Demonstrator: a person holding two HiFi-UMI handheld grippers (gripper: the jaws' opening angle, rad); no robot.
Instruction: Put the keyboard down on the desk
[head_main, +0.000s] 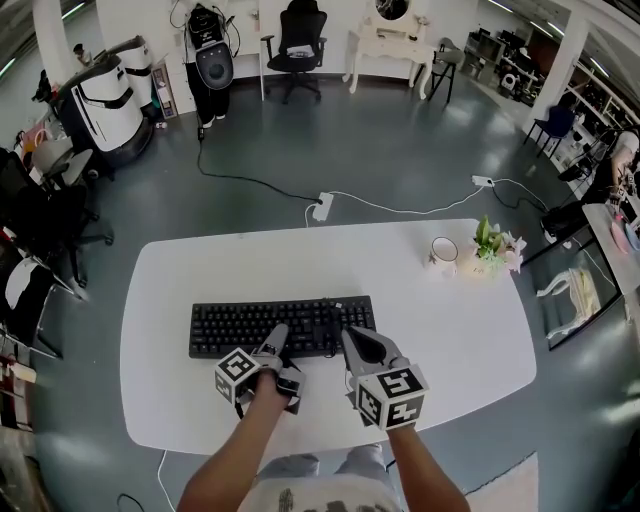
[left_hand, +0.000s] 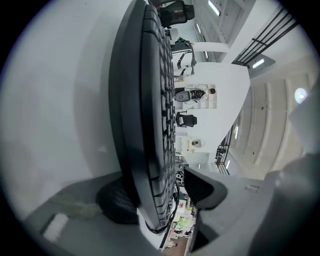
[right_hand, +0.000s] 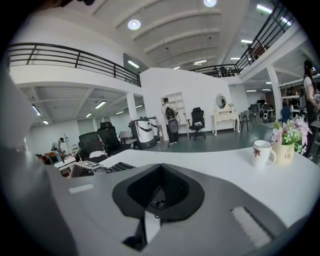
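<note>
A black keyboard (head_main: 260, 322) lies across the middle of the white desk (head_main: 450, 340). My left gripper (head_main: 275, 345) is at its near edge, left of centre. In the left gripper view the keyboard's edge (left_hand: 145, 100) stands between the jaws of my left gripper (left_hand: 160, 195), which are open. The upper pad (left_hand: 200, 187) is clear of the keys. My right gripper (head_main: 352, 338) points at the near edge further right. Its jaws look shut in the right gripper view (right_hand: 157, 192), with a few keys of the keyboard (right_hand: 117, 166) showing to their left.
A white mug (head_main: 443, 251) and a small flower pot (head_main: 490, 250) stand at the desk's far right corner; the mug (right_hand: 261, 151) also shows in the right gripper view. A power strip (head_main: 322, 207) with cables lies on the floor behind the desk.
</note>
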